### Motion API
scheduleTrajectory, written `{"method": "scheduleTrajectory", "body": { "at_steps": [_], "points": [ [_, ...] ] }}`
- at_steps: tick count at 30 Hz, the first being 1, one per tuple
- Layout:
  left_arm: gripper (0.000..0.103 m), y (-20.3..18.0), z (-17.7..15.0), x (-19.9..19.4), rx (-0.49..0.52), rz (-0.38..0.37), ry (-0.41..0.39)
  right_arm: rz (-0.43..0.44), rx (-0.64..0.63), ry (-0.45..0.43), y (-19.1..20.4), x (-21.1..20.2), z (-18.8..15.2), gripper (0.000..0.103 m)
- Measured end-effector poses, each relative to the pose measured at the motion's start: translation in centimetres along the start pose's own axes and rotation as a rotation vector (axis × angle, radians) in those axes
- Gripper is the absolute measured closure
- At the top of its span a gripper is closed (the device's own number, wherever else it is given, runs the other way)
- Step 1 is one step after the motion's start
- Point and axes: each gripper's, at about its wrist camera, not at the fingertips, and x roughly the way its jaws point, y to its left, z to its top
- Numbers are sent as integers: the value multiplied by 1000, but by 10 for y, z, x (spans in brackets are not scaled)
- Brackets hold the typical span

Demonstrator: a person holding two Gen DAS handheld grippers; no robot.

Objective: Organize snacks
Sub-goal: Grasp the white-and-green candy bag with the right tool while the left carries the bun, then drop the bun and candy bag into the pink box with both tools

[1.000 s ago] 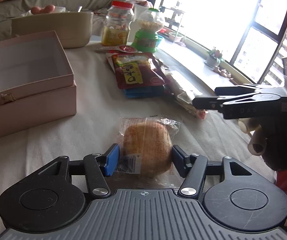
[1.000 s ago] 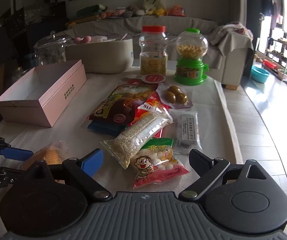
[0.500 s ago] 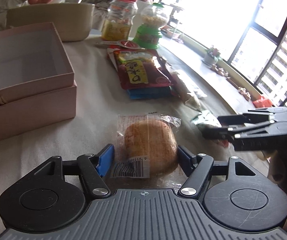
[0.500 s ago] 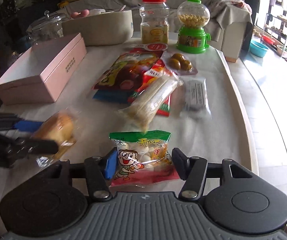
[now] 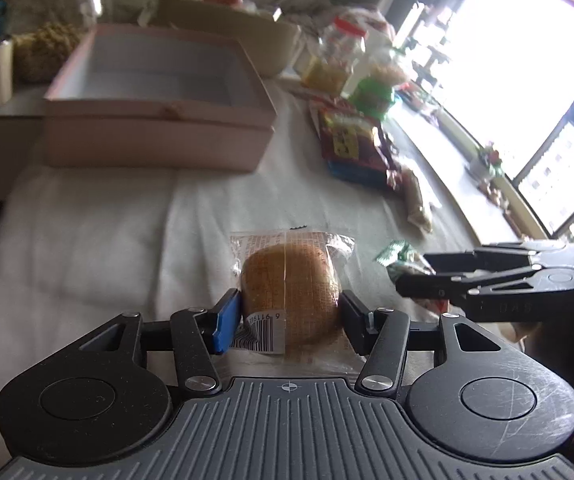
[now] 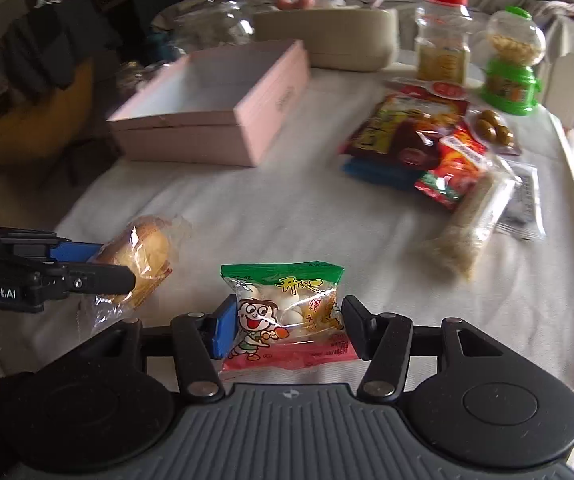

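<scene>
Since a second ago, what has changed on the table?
The right hand-held gripper closed on the cartoon snack bag. The left hand-held gripper, closing, pinches the wrapped bun, now lifted. The pink box and the snack pile stayed put.

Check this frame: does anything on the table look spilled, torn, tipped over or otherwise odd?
Nothing stands out. The pink box sits open and empty, the snack packets lie in a loose overlapping pile, and the jars stand upright. The left gripper is closing on a wrapped bun; the right gripper holds a candy bag.
</scene>
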Motion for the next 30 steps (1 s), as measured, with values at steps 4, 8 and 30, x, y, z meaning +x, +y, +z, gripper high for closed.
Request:
{"method": "scheduleTrajectory", "body": {
  "at_steps": [4,8,30],
  "points": [
    [44,15,25,-43,29,-6,-114,2,-29,-113,33,-24,12,48],
    [44,27,85,-81,76,4,-224,-16,-58,-297,62,-61,58,48],
    [44,138,210,74,-77,62,-98,31,23,-112,50,115,219,37]
  ]
}}
